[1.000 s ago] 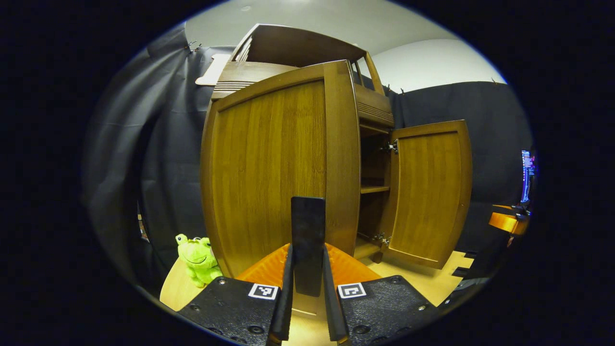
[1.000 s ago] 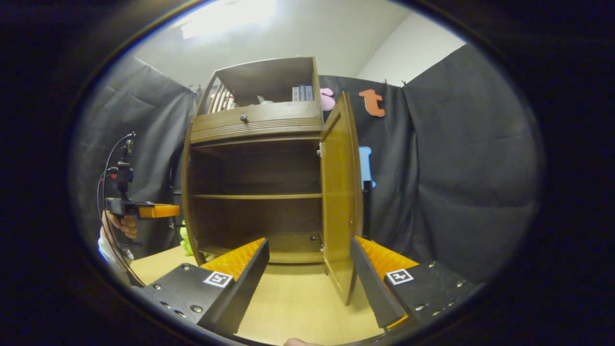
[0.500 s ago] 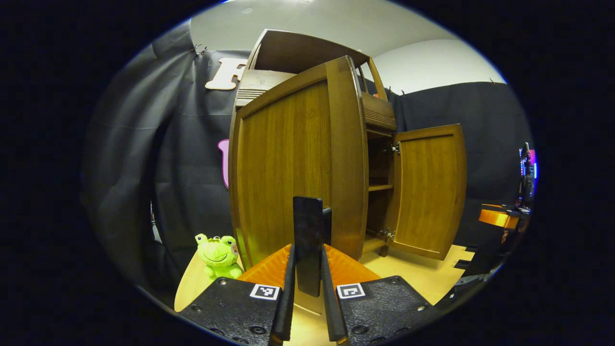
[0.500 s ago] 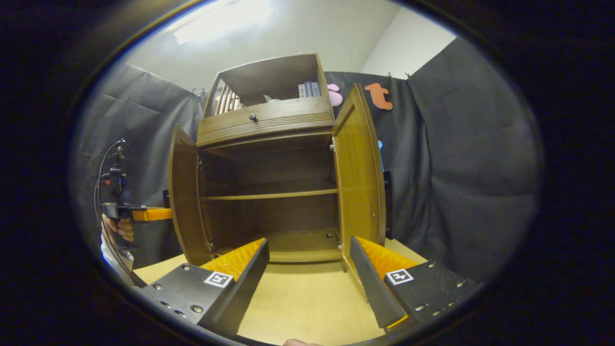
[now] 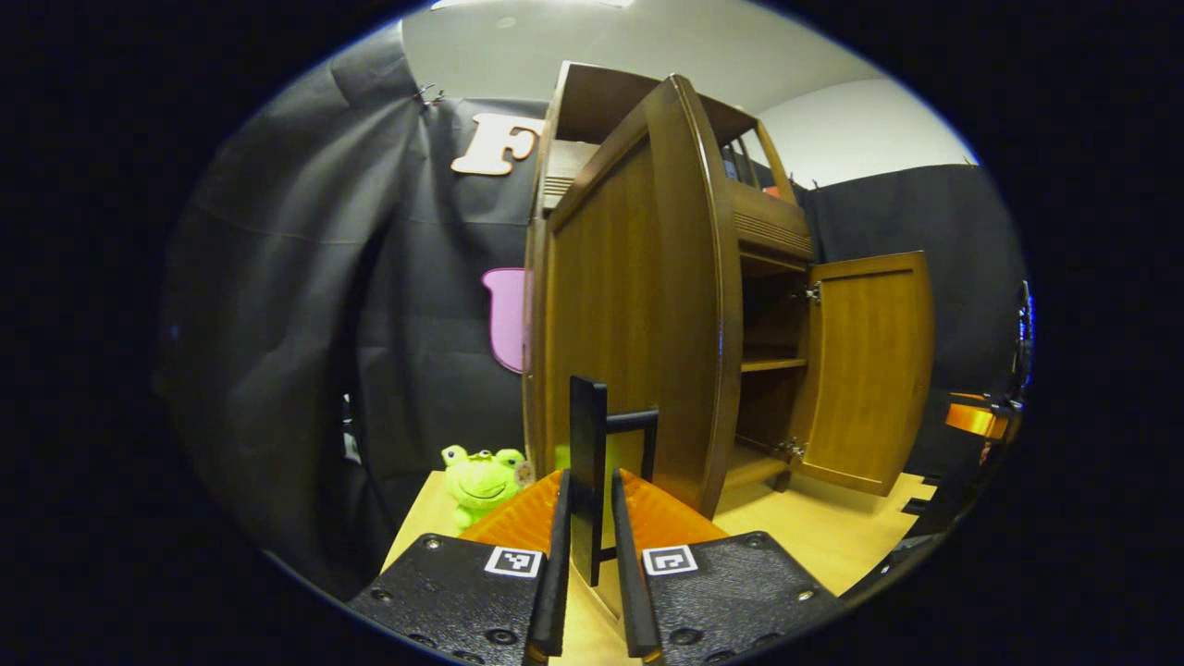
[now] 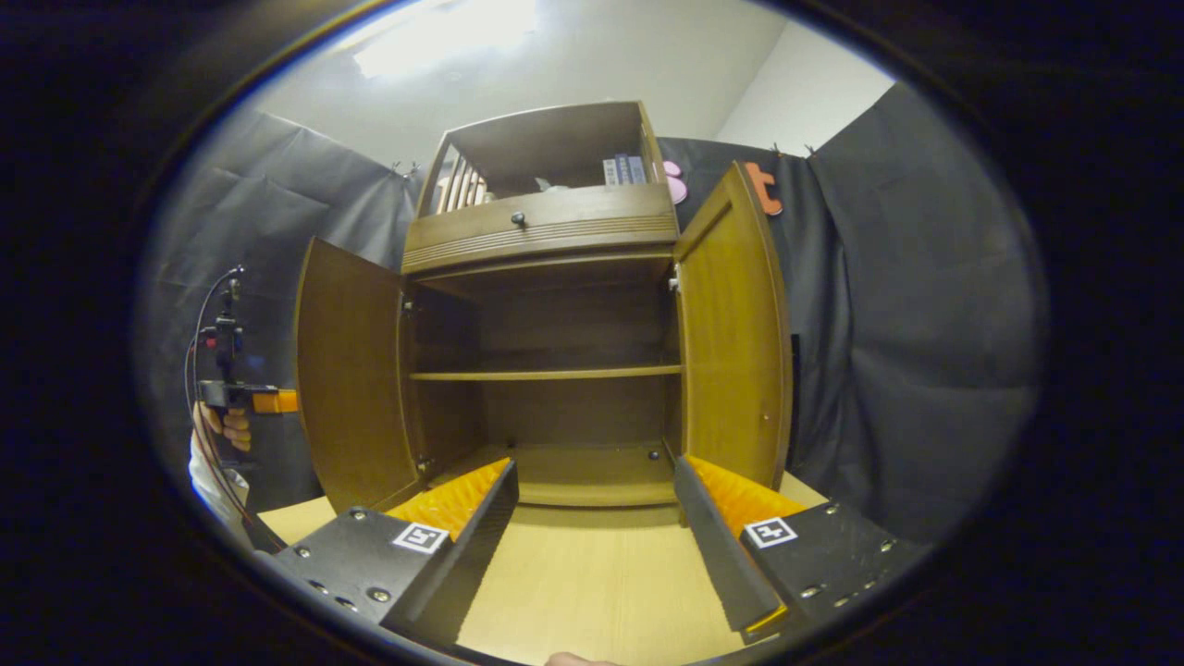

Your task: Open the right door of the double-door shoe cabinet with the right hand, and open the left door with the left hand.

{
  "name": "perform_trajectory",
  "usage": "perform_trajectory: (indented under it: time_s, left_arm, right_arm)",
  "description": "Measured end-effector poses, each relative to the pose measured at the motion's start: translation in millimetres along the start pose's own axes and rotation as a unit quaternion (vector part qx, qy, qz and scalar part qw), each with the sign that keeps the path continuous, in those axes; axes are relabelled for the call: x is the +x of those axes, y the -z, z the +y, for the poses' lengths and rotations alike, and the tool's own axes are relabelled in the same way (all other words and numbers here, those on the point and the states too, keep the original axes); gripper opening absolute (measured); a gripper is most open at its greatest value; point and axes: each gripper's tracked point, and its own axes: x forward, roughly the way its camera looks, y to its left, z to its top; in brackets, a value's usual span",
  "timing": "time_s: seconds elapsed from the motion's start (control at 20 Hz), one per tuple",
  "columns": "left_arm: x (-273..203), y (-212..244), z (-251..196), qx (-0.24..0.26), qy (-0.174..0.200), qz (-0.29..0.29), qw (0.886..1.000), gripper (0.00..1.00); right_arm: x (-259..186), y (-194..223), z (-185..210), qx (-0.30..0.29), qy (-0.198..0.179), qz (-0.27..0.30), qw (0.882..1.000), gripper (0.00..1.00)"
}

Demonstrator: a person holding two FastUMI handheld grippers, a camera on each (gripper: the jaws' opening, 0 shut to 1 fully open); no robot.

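- My left gripper (image 5: 589, 518) is clamped on the left door's (image 5: 638, 305) black handle (image 5: 587, 481).
- My right gripper (image 6: 592, 504) hangs spread wide, holding nothing, before the cabinet (image 6: 546, 370).
- Right door (image 6: 735, 333) stands open.

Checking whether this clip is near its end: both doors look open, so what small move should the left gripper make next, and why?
Probably open the left gripper and back it off the handle. Its fingers are closed on the handle, the left door stands swung wide, and the right door is open too, with the right gripper open and apart from it. Nothing seems left to pull.
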Motion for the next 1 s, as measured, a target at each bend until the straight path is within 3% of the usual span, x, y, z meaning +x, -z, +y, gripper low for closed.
perform_trajectory:
  time_s: [0.05, 0.15, 0.2, 0.25, 0.3, 0.35, 0.7, 0.8, 0.85, 1.0]
  left_arm:
    - [3.0, 1.8, 10.5, -0.003, -0.007, 0.000, 1.000, 0.14]
    - [-0.1, 0.1, 22.9, -0.020, -0.010, -0.007, 1.000, 0.18]
    - [0.0, 0.5, 26.0, -0.026, -0.008, -0.006, 1.000, 0.12]
    - [-1.6, 2.4, 29.1, -0.031, -0.007, -0.008, 0.999, 0.18]
    - [-1.2, 1.6, 30.4, -0.033, -0.008, -0.008, 0.999, 0.12]
    - [-1.8, 2.5, 30.2, -0.033, -0.009, -0.007, 0.999, 0.17]
    - [-6.0, 3.6, 34.2, -0.010, -0.046, -0.002, 0.999, 0.12]
    - [-9.7, 4.6, 35.6, -0.006, -0.067, 0.005, 0.998, 0.19]
    - [-10.6, 5.1, 37.5, -0.011, -0.079, 0.008, 0.997, 0.41]
    - [-13.1, 9.1, 35.5, -0.017, -0.105, 0.029, 0.994, 0.51]
  right_arm:
    - [4.0, 3.1, 1.7, -0.001, 0.002, 0.007, 1.000, 1.00]
    - [10.2, 6.5, 6.9, -0.009, 0.006, 0.014, 1.000, 1.00]
    - [10.6, 7.6, 10.1, -0.015, 0.006, 0.014, 1.000, 1.00]
    - [10.7, 7.1, 14.4, -0.020, 0.004, 0.015, 1.000, 1.00]
    - [11.8, 7.4, 18.2, -0.025, 0.003, 0.015, 1.000, 1.00]
    - [12.9, 7.1, 19.4, -0.033, 0.005, 0.015, 0.999, 1.00]
    - [27.7, 8.8, 10.1, -0.047, 0.028, 0.023, 0.998, 1.00]
    - [26.0, 6.5, 4.9, -0.051, 0.037, 0.017, 0.998, 1.00]
    - [23.5, 3.4, 2.2, -0.050, 0.041, 0.011, 0.998, 1.00]
    - [14.7, -3.0, 0.2, -0.024, 0.036, -0.005, 0.999, 1.00]
